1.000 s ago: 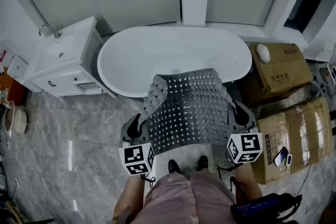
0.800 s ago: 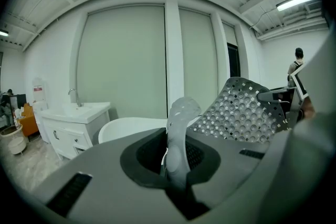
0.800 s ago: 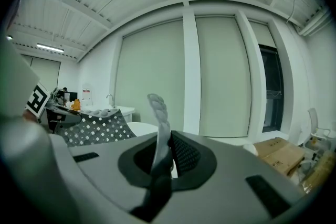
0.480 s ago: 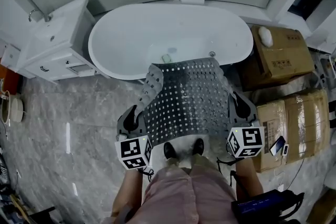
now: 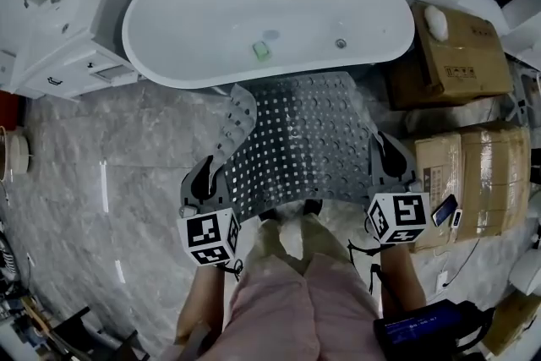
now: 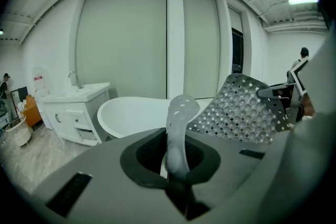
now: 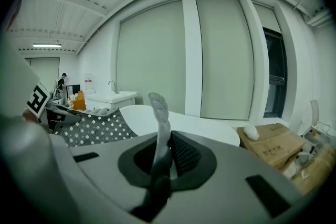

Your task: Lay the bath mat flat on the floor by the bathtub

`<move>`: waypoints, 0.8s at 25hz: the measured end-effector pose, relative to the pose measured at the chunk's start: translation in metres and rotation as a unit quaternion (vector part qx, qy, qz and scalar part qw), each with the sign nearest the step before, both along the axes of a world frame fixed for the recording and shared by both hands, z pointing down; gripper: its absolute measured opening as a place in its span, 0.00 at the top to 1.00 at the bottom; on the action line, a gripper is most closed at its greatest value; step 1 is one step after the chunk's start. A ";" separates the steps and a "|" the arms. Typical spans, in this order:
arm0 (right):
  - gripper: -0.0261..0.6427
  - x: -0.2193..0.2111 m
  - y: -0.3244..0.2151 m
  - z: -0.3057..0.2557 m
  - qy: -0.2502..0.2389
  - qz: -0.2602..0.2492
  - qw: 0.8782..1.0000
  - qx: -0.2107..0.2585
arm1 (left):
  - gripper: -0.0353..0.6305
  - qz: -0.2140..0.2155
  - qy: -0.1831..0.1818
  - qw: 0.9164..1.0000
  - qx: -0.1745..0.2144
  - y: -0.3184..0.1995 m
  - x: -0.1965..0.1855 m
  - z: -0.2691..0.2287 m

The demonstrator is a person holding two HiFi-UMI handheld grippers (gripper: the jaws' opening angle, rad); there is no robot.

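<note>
In the head view, the bath mat (image 5: 304,139) hangs spread between the two grippers, over the floor (image 5: 101,139) just beside the bathtub (image 5: 211,13). Its far end reaches toward the tub wall, and its left edge curls up and over. The left gripper (image 5: 205,180) and right gripper (image 5: 387,169) each hold a near side edge. The sheet is perforated and sags between them, so it looks soft, floppy and fairly light, probably rubbery with some grip. Holding the two near corners seems right, as that lets the far end settle first.

In the left gripper view, the jaws are pressed on a thin fold of the mat's edge, which stands up limp between them.

In the right gripper view, the jaws likewise pinch the opposite edge, and the strip rises bent above them.
</note>
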State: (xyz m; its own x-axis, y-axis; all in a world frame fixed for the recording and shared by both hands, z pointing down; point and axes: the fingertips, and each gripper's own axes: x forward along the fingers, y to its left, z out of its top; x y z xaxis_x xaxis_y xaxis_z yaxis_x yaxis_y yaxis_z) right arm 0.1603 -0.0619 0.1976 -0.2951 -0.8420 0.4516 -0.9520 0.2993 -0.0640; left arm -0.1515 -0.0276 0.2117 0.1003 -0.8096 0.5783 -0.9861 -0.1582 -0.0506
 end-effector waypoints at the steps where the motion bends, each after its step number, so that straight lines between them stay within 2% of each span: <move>1: 0.92 0.001 0.001 0.005 -0.001 -0.001 1.000 -0.003 | 0.88 -0.001 -0.001 1.000 -0.003 0.001 0.000 0.005; 20: 0.92 -0.001 0.018 0.099 0.015 -0.021 0.998 -0.062 | 0.88 -0.016 -0.016 0.998 -0.064 0.017 -0.015 0.093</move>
